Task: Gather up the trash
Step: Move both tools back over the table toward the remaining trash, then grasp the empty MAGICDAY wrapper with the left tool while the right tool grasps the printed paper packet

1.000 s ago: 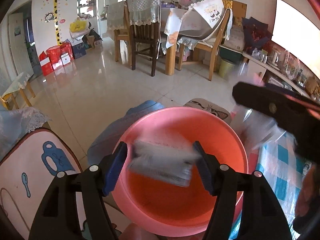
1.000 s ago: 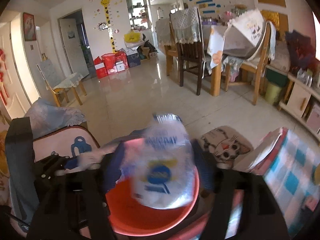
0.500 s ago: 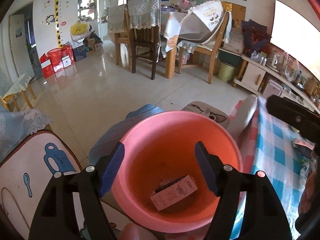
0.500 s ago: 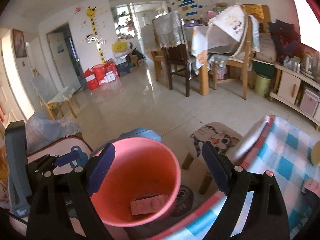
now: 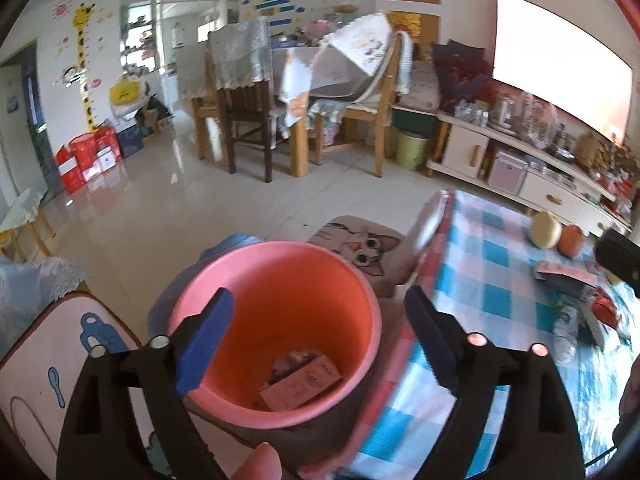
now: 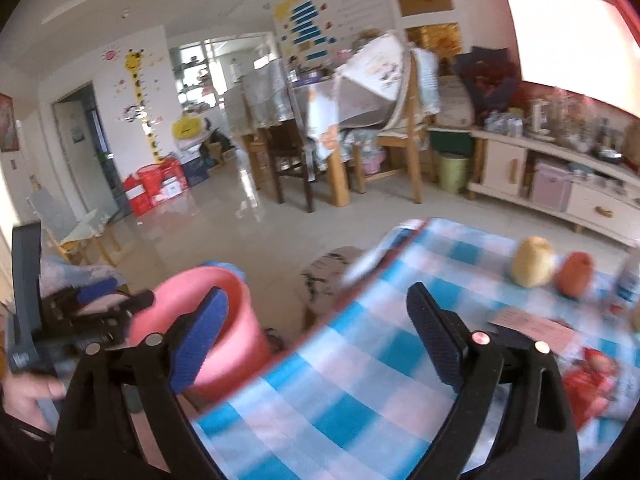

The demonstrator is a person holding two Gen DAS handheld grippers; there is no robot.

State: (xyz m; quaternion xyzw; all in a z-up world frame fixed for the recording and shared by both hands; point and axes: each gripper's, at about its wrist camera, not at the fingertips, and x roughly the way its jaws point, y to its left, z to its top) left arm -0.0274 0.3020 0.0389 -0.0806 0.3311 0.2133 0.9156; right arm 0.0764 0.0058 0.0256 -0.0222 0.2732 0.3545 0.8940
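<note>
Both jaws, now empty and opening, have swung from the pink bucket; remaining wrappers lie right of the right gripper, the nearer one, on the checked counter.

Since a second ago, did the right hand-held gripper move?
Yes. The right hand-held gripper, jaws opening and empty, swung right: the pink bucket is now beside its left finger, checked tablecloth ahead.
</note>
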